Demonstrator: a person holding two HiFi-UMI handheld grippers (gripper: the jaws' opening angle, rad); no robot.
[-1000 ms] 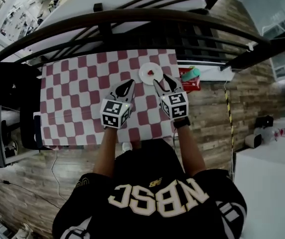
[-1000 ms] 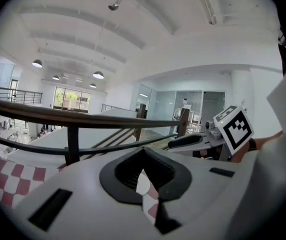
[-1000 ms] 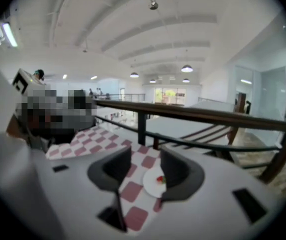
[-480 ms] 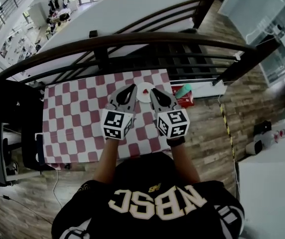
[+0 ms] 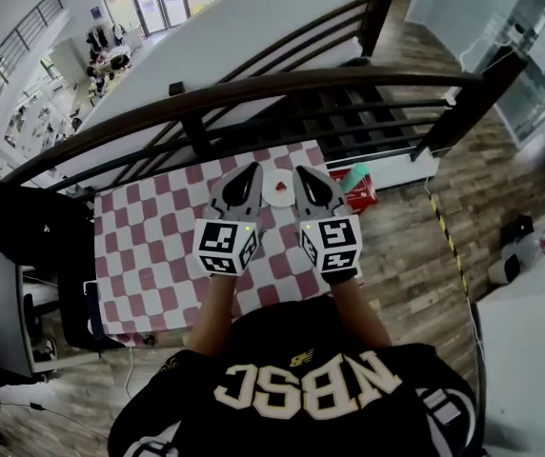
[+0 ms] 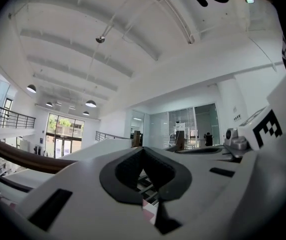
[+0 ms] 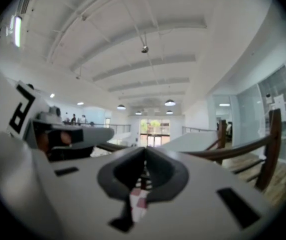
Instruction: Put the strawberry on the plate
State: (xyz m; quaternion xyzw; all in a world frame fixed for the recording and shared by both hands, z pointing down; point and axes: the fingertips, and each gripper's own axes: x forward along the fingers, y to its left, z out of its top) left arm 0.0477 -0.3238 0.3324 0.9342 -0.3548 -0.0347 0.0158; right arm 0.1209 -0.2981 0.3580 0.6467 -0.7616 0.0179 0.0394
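In the head view a small red strawberry (image 5: 277,184) lies on a white plate (image 5: 278,194) near the far right of the checkered table (image 5: 149,246). My left gripper (image 5: 251,171) is held up just left of the plate, my right gripper (image 5: 301,173) just right of it, both lifted off the table. Both point up and away: the left gripper view and right gripper view show mostly ceiling and hall. The left gripper (image 6: 143,150) has its jaws together with nothing in them. The right gripper (image 7: 144,149) is shut and holds nothing as well.
A dark curved railing (image 5: 253,89) runs behind the table. A red box with a teal object (image 5: 358,181) sits past the table's right edge. A dark chair (image 5: 34,227) stands at the left. Wood floor lies to the right.
Both grippers have risen and tilted upward, away from the table. The right gripper's jaws have come together. The head camera has lifted, so more of the hall beyond the railing shows.
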